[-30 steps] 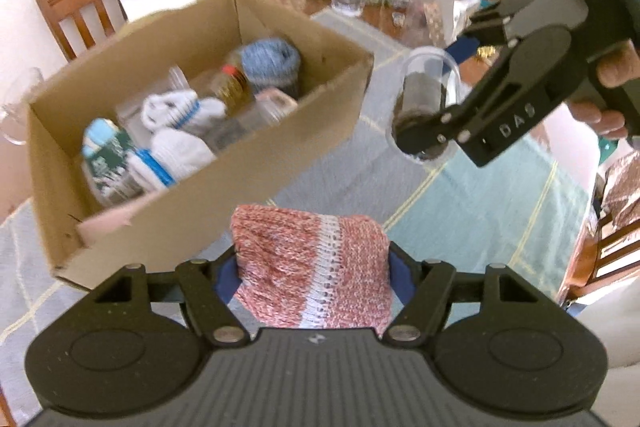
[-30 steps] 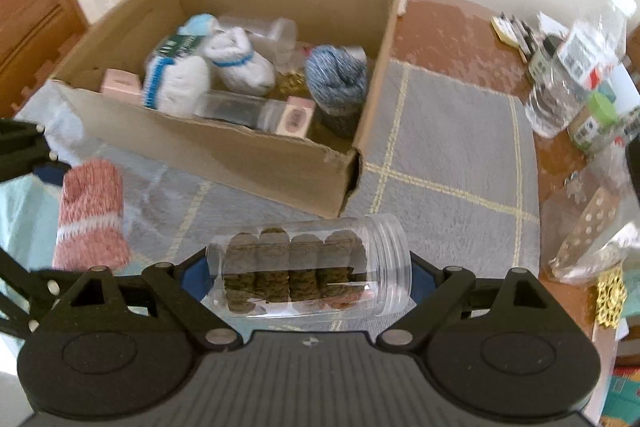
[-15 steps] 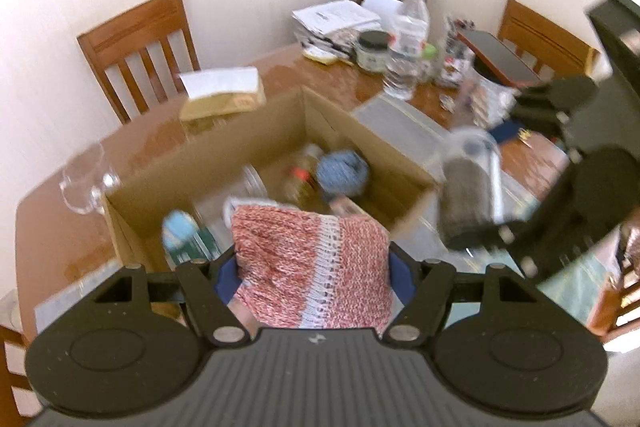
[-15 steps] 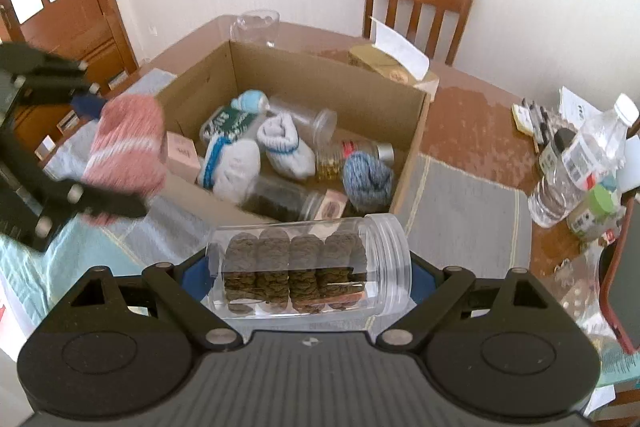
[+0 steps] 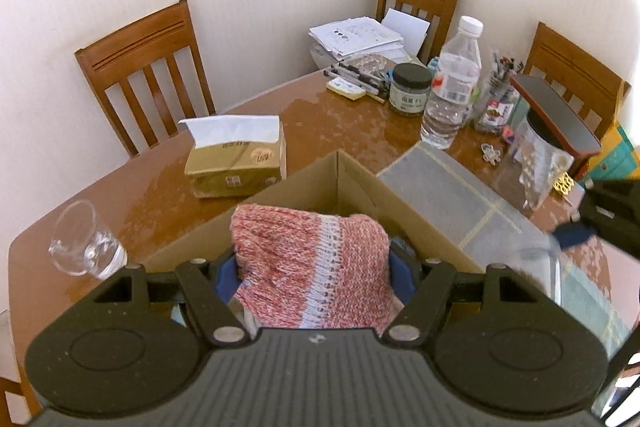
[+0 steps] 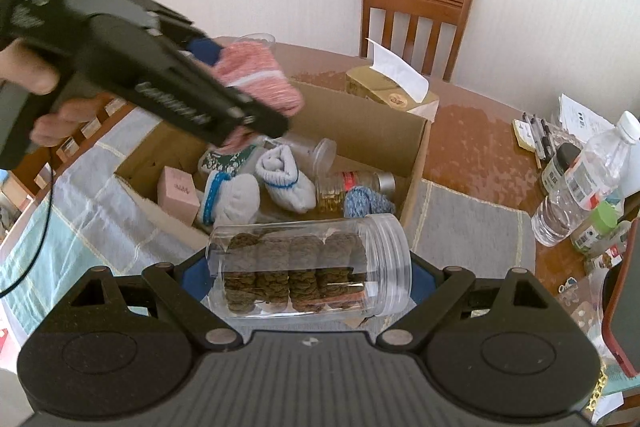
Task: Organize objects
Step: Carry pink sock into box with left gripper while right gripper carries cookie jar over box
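My left gripper [image 5: 310, 267] is shut on a red-and-white knitted sock roll [image 5: 308, 263] and holds it over the open cardboard box [image 5: 360, 187]. In the right wrist view the left gripper [image 6: 256, 95] hangs above the box's left part with the sock roll [image 6: 260, 79]. My right gripper [image 6: 310, 271] is shut on a clear plastic jar of brown rolls [image 6: 308, 275], lying sideways, just in front of the box [image 6: 360, 123]. The box holds white socks [image 6: 284, 175], a pink small box [image 6: 178, 189], a blue yarn ball [image 6: 366, 201] and jars.
A tissue box [image 5: 236, 163], a glass mug [image 5: 84, 239], a water bottle [image 5: 452, 87], a dark-lidded jar [image 5: 410, 89], papers and pens stand on the brown table [image 5: 340, 115]. Wooden chairs [image 5: 148, 67] ring it. A grey-green cloth [image 5: 460, 203] lies under the box.
Both grippers rose and moved toward the box. The left gripper with the sock roll now hangs over the box's inside; the right gripper with the jar came close to its front wall.
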A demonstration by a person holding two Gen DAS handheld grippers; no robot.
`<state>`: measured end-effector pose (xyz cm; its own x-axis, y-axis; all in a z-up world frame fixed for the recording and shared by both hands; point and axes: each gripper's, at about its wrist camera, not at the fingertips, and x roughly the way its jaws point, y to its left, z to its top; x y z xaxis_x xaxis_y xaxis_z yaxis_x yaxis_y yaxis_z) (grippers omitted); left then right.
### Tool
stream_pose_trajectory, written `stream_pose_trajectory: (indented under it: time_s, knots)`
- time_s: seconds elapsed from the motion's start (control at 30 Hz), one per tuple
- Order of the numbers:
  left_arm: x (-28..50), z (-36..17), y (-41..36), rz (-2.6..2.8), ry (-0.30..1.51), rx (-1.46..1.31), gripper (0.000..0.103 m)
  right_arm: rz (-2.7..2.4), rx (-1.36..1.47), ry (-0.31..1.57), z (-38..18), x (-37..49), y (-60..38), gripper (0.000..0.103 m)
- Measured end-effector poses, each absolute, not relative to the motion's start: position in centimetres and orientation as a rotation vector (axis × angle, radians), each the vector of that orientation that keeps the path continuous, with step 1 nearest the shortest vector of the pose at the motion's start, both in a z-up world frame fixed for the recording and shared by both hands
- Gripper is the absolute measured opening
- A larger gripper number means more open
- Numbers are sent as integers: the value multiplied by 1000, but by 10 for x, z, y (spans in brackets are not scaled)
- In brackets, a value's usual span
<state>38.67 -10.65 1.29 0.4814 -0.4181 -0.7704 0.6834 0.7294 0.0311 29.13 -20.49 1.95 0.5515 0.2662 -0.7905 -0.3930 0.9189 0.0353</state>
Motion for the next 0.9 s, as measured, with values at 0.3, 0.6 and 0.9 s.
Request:
stream_pose_trajectory:
  time_s: [0.3,0.6,0.9]
  knots:
    - [404,7,-105,-610,778,310,99,396,-141,930,13,309,-203,95]
    - [396,14,-51,-508,745,281,102,418,-160,955,5,332,-189,95]
    - [377,15,-6,-441,737,250,102,456,-207,954,5,352,-160,95]
